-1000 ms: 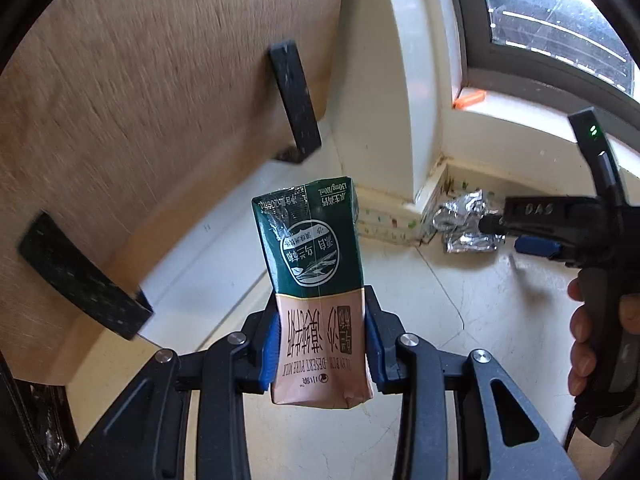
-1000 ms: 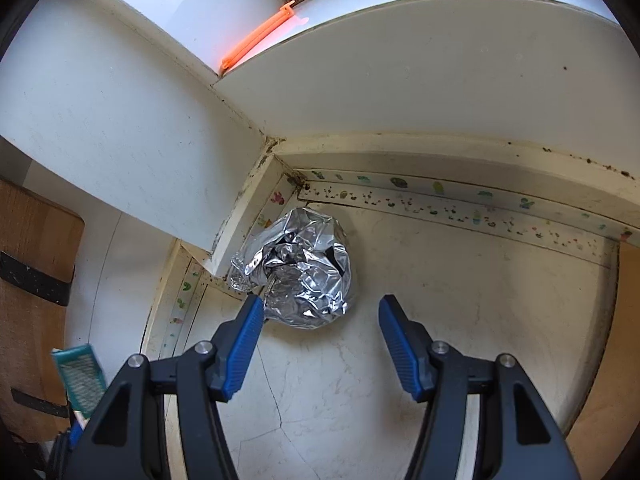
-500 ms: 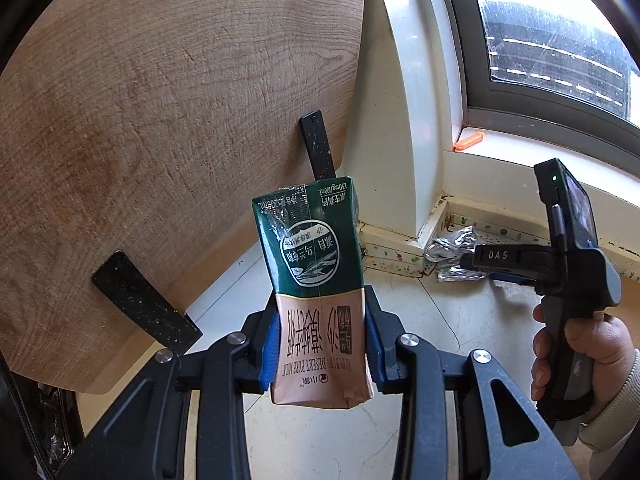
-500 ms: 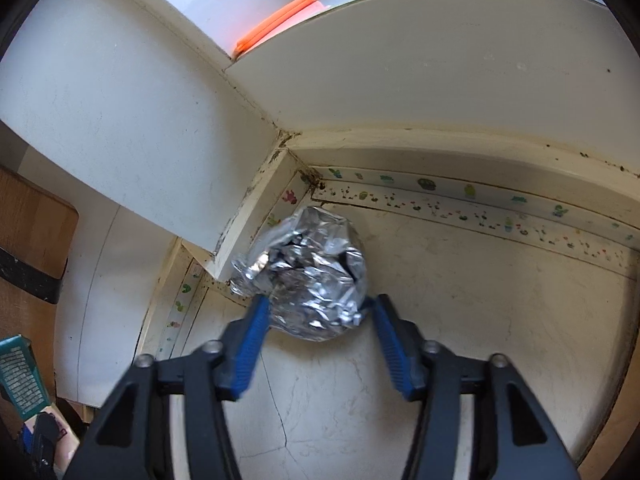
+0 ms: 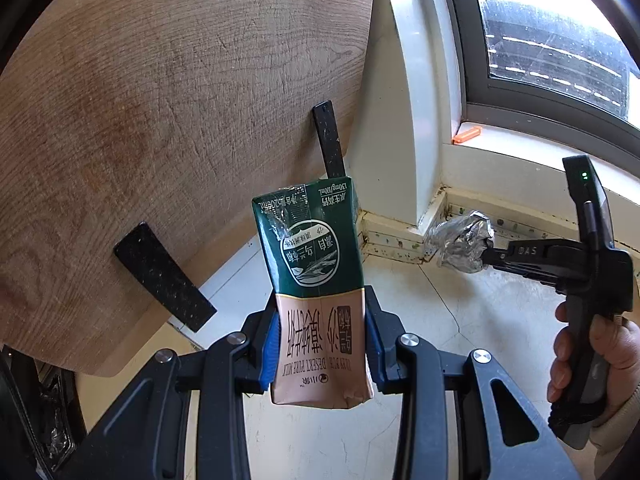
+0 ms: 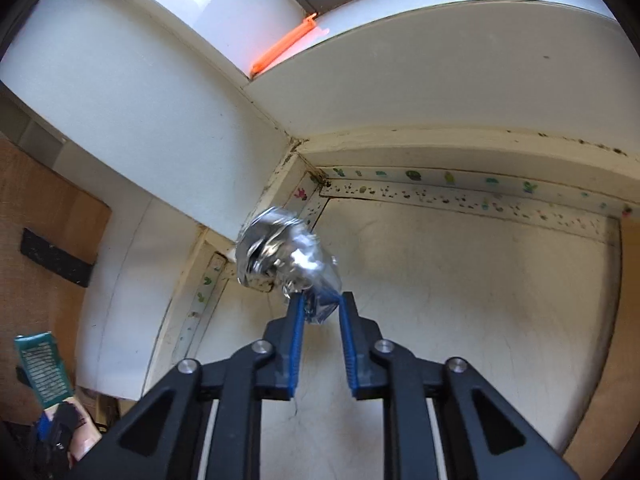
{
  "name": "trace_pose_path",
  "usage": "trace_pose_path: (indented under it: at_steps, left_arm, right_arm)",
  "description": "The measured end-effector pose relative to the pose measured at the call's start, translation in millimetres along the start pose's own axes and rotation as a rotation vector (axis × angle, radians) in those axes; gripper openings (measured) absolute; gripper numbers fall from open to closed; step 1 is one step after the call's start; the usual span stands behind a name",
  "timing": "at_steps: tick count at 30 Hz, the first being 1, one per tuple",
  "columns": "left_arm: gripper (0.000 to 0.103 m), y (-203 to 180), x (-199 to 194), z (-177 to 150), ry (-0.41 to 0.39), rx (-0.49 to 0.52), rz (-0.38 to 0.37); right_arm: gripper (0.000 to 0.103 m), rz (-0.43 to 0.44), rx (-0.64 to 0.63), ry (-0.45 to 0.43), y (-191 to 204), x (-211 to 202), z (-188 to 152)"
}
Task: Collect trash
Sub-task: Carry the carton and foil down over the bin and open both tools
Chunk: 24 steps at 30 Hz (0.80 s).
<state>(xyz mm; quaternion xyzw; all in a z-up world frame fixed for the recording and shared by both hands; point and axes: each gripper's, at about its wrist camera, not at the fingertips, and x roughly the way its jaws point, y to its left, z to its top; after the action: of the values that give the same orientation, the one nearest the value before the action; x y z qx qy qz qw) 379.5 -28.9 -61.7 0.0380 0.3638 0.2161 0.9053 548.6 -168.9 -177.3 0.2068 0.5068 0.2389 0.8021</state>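
You are seeing "DESERT PURE MILK" upside down on the milk carton (image 5: 316,292), with "130mg/100mL" near its green end. "DAS" is showing on the right tool (image 5: 486,250).

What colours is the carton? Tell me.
Carton: dark green top, pinkish-tan bottom; clearest in the left wrist view.

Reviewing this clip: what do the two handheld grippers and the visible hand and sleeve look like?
Both the left gripper and the right gripper have black angular linkage arms with silver pivot bolts and ribbed blue finger pads. Seen from the left wrist, the right gripper has a black pistol-style handle, white "DAS" lettering and a small green light. The person's hand shows a beige knitted cuff.
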Motion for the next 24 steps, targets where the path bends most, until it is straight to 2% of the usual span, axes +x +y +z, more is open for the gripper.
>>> trace_pose_path:
  at_steps: [7,15,24]
  left_arm:
    - [0.034,1,-15,-7,0.000,0.006,-0.021]
    - [0.034,11,-29,-18,0.008,0.003,-0.045]
    - [0.034,43,-66,-51,0.021,0.001,-0.097]
  right_arm:
    - [0.012,0.027,-0.026,0.048,4,-27,-31]
    - [0.012,0.112,-0.028,0.096,16,-61,-81]
    - [0.012,0.180,-0.022,0.061,44,-120,-131]
